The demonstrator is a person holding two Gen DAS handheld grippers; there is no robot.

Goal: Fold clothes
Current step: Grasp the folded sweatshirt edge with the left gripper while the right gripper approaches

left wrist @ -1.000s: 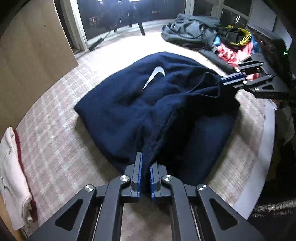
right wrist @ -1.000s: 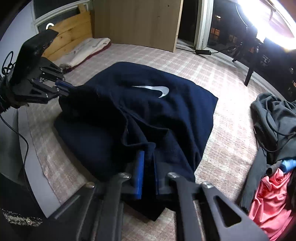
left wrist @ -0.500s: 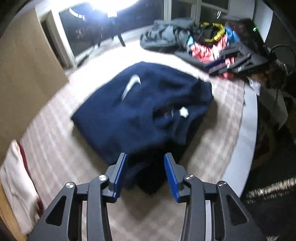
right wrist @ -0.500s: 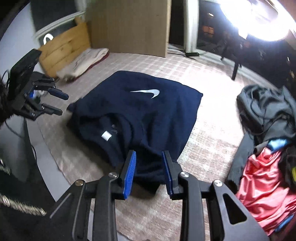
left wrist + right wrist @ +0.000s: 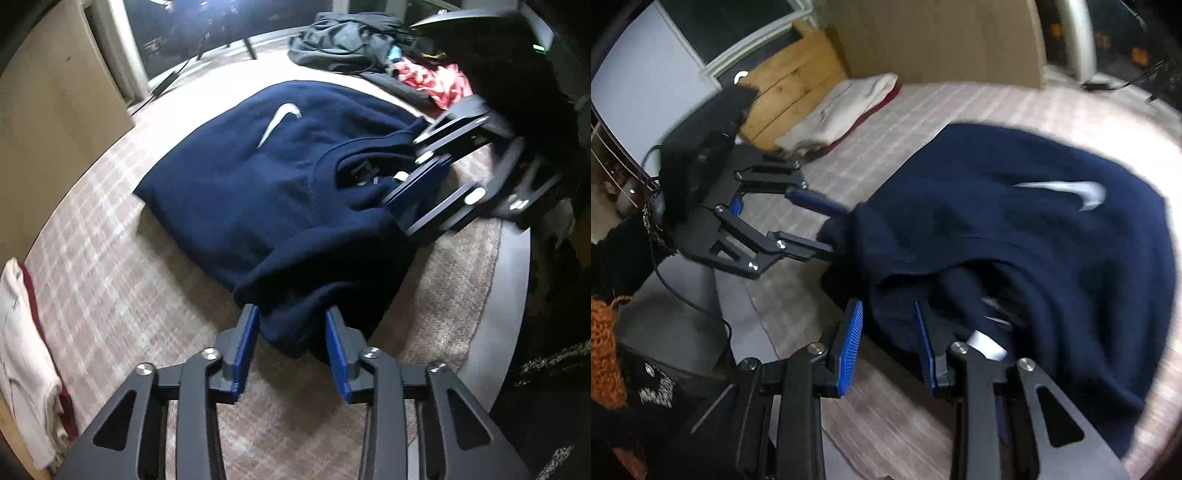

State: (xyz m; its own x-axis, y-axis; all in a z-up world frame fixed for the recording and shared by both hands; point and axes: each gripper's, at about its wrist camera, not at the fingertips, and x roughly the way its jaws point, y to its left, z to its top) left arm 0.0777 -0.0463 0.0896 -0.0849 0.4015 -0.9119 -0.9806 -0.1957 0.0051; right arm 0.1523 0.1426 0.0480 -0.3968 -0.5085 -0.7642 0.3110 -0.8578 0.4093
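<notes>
Pale checked carpet (image 5: 122, 266) underlies the soft, bunched navy sweatshirt (image 5: 280, 192). Its thick hem sits between the closing left gripper (image 5: 291, 347) fingers; the right gripper (image 5: 890, 347) fingers stand apart astride a fold.

navy sweatshirt (image 5: 288, 192), white swoosh (image 5: 279, 122), checked rug (image 5: 110, 266)

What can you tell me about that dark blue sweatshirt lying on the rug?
The navy sweatshirt looks like thick, soft fleece, with a white swoosh logo on its upper face. It lies partly folded on the checked rug, its collar and a small white label showing near the right gripper. Bunched cloth sits between both grippers' jaws; the left gripper is closing on its near corner.
</notes>
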